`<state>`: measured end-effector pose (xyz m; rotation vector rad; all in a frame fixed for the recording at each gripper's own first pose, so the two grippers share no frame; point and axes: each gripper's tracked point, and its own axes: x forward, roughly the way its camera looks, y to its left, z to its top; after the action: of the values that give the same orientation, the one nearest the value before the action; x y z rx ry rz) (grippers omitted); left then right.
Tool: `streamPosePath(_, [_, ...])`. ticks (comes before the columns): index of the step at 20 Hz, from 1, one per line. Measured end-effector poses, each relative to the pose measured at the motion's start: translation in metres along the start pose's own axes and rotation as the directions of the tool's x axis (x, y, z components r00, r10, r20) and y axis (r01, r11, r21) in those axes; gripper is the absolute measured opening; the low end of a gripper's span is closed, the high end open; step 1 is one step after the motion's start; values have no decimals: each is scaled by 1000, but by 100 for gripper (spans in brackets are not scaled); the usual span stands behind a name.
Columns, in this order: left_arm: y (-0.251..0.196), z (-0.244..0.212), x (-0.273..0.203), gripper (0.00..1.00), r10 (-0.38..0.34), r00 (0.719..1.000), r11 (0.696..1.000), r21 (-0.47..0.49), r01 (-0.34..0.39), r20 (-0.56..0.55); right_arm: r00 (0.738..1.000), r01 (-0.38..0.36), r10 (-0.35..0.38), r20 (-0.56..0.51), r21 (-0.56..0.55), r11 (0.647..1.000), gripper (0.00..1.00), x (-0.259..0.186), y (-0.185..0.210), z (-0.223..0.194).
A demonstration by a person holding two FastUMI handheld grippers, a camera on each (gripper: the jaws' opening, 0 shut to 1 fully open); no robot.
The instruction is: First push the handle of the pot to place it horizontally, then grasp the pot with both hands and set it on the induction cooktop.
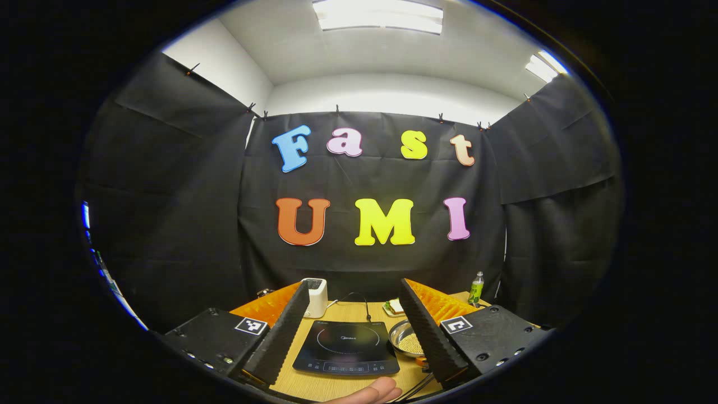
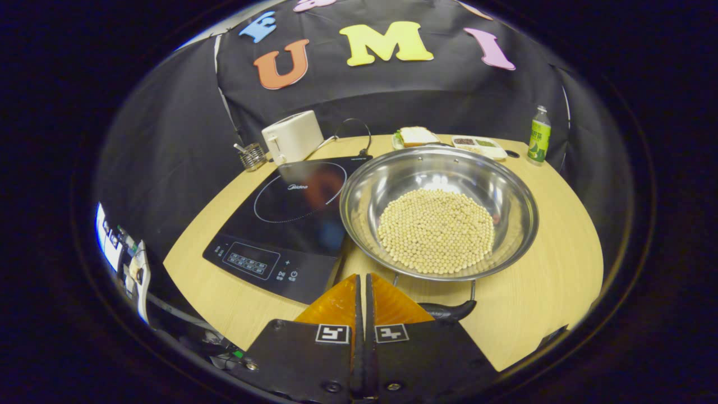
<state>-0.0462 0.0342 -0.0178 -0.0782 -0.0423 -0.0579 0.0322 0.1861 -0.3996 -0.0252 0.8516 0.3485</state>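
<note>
A small white brand word, too blurred to read surely, sits on the flat black glass induction cooktop (image 2: 291, 224), just above its white ring.

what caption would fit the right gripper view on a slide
Shut right gripper poised before the steel pot of pale beans, beside the induction cooktop on a wooden table.
</note>
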Motion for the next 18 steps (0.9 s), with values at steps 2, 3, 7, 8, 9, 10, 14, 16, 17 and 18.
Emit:
streamPosePath(2, [-2, -1, 1, 96, 1, 1000, 1000, 15, -1, 1, 1000, -10, 10, -9, 27, 1000, 4, -1, 0, -2])
streamPosePath(3, [-4, -3, 2, 96, 2, 1000, 1000, 19, -2, 1, 1000, -9, 10, -8, 38, 999, 4, -1, -2, -1])
streamPosePath(7, [-11, -2, 2, 96, -8, 1000, 1000, 20, 8, 2, 1000, -2, 2, -8, 23, 1000, 0, -5, -10, -3])
streamPosePath(8, [-11, -1, 3, 96, -5, 1000, 1000, 21, 5, 4, 1000, 0, 0, -7, 19, 1000, 4, -7, -13, -3])
streamPosePath(9, [-12, -1, 2, 96, -4, 1000, 1000, 22, 4, 7, 1000, 3, -3, -8, 15, 1000, 1, -7, -16, -4])
streamPosePath(10, [-14, 0, 3, 96, -7, 1000, 1000, 22, 6, 10, 1000, 5, -5, -7, 13, 1000, 0, -9, -19, -4])
streamPosePath(14, [-17, 1, 2, 96, -6, 1000, 1000, 24, 6, 17, 1000, -21, 22, -18, 33, 999, 4, -12, -29, -6])
streamPosePath(16, [-18, -2, 4, 96, 7, 1000, 1000, 27, -7, 10, 1000, -22, 22, -19, 40, 999, 0, -14, -36, -5])
streamPosePath(17, [-19, -3, 5, 96, 5, 1000, 1000, 28, -5, 8, 1000, -20, 21, -19, 38, 999, 4, -14, -38, -6])
streamPosePath(18, [-21, -4, 6, 96, 3, 1000, 1000, 29, -3, 3, 999, -22, 23, -23, 34, 999, 1, -15, -41, -5])
